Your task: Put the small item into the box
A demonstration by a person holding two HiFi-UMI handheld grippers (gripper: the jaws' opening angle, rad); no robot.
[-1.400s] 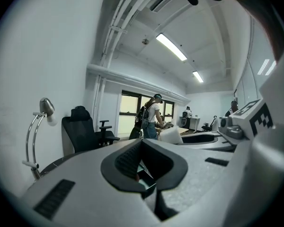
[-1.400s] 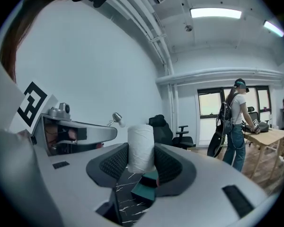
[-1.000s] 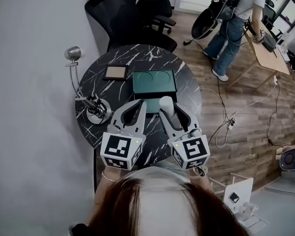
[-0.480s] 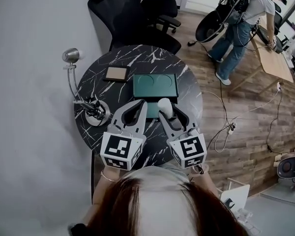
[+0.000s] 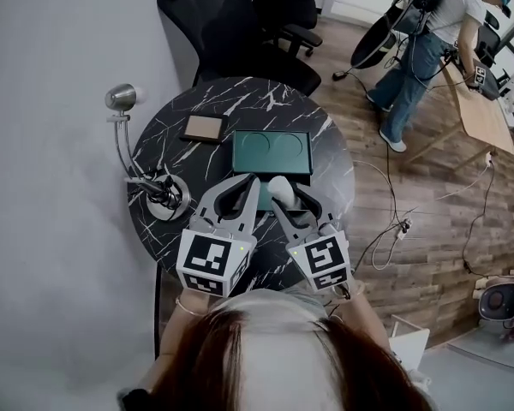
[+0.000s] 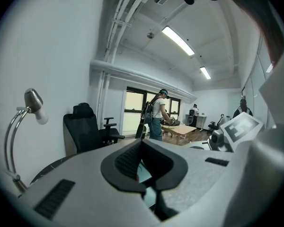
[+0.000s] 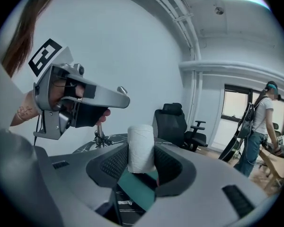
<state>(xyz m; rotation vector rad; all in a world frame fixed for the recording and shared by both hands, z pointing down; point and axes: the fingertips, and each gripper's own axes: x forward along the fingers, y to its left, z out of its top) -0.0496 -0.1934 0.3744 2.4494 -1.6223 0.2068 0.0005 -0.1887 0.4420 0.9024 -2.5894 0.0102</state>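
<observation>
A white cylinder-shaped roll (image 5: 280,188) (image 7: 141,148) stands upright between the pads of my right gripper (image 5: 289,197) (image 7: 141,156), which is shut on it. It is held above the near side of the round black marble table (image 5: 321,174). A dark green box (image 5: 240,157) with two round hollows lies just beyond the roll. A green panel (image 7: 135,186) shows under the right jaws. My left gripper (image 5: 246,182) (image 6: 142,143) hovers beside the right one, its tips together and nothing in it.
A flat brown square piece (image 5: 203,128) lies left of the green box. A desk lamp (image 5: 122,98) stands on its round base (image 5: 165,200) at the table's left edge. Black office chairs (image 5: 231,15) stand behind the table. A person (image 5: 428,32) stands at a wooden desk (image 5: 481,110) far right.
My right gripper has drifted slightly left with the roll, closer to the left gripper. The left gripper has barely moved. The person at the back has shifted.
</observation>
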